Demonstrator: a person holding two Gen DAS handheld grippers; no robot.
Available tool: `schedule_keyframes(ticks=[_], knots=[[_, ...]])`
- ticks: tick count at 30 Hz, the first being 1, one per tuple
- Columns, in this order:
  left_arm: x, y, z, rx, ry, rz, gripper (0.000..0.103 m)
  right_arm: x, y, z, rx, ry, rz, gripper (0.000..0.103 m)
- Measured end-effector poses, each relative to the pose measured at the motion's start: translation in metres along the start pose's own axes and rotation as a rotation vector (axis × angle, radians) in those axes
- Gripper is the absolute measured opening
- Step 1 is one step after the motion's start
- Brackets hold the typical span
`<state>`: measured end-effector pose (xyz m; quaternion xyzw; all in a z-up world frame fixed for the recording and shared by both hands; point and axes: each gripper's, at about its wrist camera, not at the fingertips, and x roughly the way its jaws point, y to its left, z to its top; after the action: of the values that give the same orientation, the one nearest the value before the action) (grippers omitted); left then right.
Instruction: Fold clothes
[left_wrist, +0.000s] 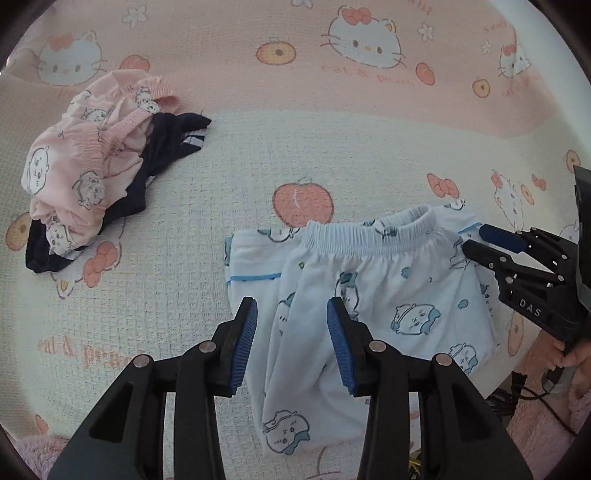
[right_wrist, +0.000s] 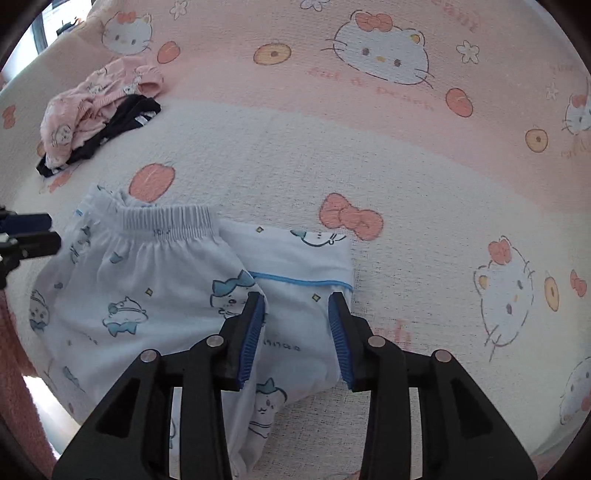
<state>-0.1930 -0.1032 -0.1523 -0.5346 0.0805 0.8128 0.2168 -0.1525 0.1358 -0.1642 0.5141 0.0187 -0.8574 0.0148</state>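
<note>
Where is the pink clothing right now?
The pink clothing sits crumpled at far left in both views, on a dark garment, apart from the blue pajamas.

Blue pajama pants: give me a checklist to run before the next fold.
1. Left gripper open, above the pants: ok.
2. Right gripper open, above the pants and the top beneath: ok.
3. Neither gripper holds fabric: ok.
4. Waistband visible, away from the grippers: ok.
5. Pants flat: not ok, wrinkled, legs bunched.
6. Pink and navy pile apart from the pants: ok.
</note>
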Motion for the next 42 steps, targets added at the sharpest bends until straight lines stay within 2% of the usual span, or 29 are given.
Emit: schedule_keyframes(ticks=[2, 4, 5, 7, 8, 10, 11, 13, 15, 16, 17, 18, 19, 20, 23, 25, 28, 31, 33, 34, 36, 37, 40, 41, 42], knots=[[0.003, -0.004, 0.004, 0.03, -0.02, 0.009, 0.041, -0.007, 0.012, 0.008, -0.027, -0.032, 0.053, 0.038], [0.019, -0.007, 0.007, 0.07, 0.019, 0.08, 0.041, -0.003, 0.03, 0.013, -0.087, -0.027, 0.087, 0.038], [0.029, -0.007, 0.008, 0.094, 0.055, 0.146, 0.041, 0.005, 0.039, 0.013, -0.131, -0.004, 0.077, 0.038], [0.034, 0.005, 0.01, 0.084, 0.087, 0.236, 0.041, 0.023, 0.044, 0.01, -0.179, 0.037, -0.009, 0.038], [0.029, 0.014, 0.011, 0.045, 0.08, 0.225, 0.041, 0.026, 0.038, 0.012, -0.154, 0.045, 0.004, 0.038], [0.008, 0.028, 0.011, -0.045, 0.05, 0.071, 0.041, 0.014, 0.02, 0.016, -0.059, 0.027, 0.053, 0.038], [0.001, 0.029, 0.009, -0.057, 0.064, -0.014, 0.041, 0.006, 0.015, 0.017, -0.041, 0.01, 0.066, 0.039], [0.0, 0.015, -0.001, -0.012, 0.118, -0.082, 0.041, 0.0, 0.02, 0.016, -0.081, 0.027, 0.078, 0.041], [0.011, -0.001, -0.013, 0.071, 0.168, -0.042, 0.041, 0.005, 0.032, 0.01, -0.15, 0.094, 0.077, 0.041], [0.021, -0.003, -0.018, 0.101, 0.201, 0.019, 0.041, 0.008, 0.038, 0.008, -0.184, 0.128, 0.077, 0.041], [0.032, 0.001, -0.022, 0.102, 0.237, 0.087, 0.048, 0.013, 0.042, 0.002, -0.211, 0.146, 0.051, 0.041], [0.035, 0.01, -0.022, 0.06, 0.241, 0.101, 0.056, 0.018, 0.041, -0.005, -0.219, 0.153, 0.023, 0.042], [0.03, 0.014, -0.021, 0.024, 0.224, 0.093, 0.058, 0.018, 0.035, -0.008, -0.192, 0.139, 0.026, 0.047], [0.025, 0.015, -0.021, 0.005, 0.206, 0.092, 0.058, 0.018, 0.028, -0.008, -0.144, 0.134, 0.028, 0.047], [0.007, 0.016, -0.02, -0.051, 0.152, 0.087, 0.058, 0.0, 0.013, -0.003, -0.094, 0.05, -0.119, 0.046], [0.001, 0.016, -0.022, -0.075, 0.137, 0.093, 0.058, -0.015, 0.012, -0.003, -0.1, 0.019, -0.085, 0.047], [0.009, 0.013, -0.032, -0.065, 0.191, 0.131, 0.058, -0.017, 0.023, -0.017, -0.099, 0.075, 0.053, 0.047], [0.018, 0.009, -0.043, -0.054, 0.245, 0.169, 0.058, 0.001, 0.033, -0.043, -0.144, 0.134, -0.045, 0.048], [0.006, 0.028, -0.045, -0.145, 0.219, 0.153, 0.058, -0.004, 0.022, -0.045, -0.088, 0.123, -0.066, 0.048], [-0.002, 0.035, -0.045, -0.178, 0.203, 0.119, 0.058, -0.009, 0.014, -0.044, -0.054, 0.122, -0.097, 0.048], [-0.014, 0.043, -0.045, -0.201, 0.187, 0.049, 0.058, -0.024, 0.005, -0.044, -0.033, 0.062, -0.157, 0.048], [-0.013, 0.041, -0.047, -0.186, 0.199, 0.037, 0.058, -0.031, 0.003, -0.046, -0.025, 0.046, -0.135, 0.049], [0.007, 0.022, -0.053, -0.087, 0.271, 0.049, 0.058, -0.03, 0.015, -0.054, -0.007, 0.076, -0.003, 0.049], [0.013, 0.016, -0.056, -0.054, 0.295, 0.053, 0.058, -0.026, 0.023, -0.059, -0.032, 0.095, -0.001, 0.049], [0.02, 0.01, -0.058, -0.02, 0.319, 0.057, 0.058, -0.018, 0.028, -0.062, -0.068, 0.119, -0.039, 0.047]])
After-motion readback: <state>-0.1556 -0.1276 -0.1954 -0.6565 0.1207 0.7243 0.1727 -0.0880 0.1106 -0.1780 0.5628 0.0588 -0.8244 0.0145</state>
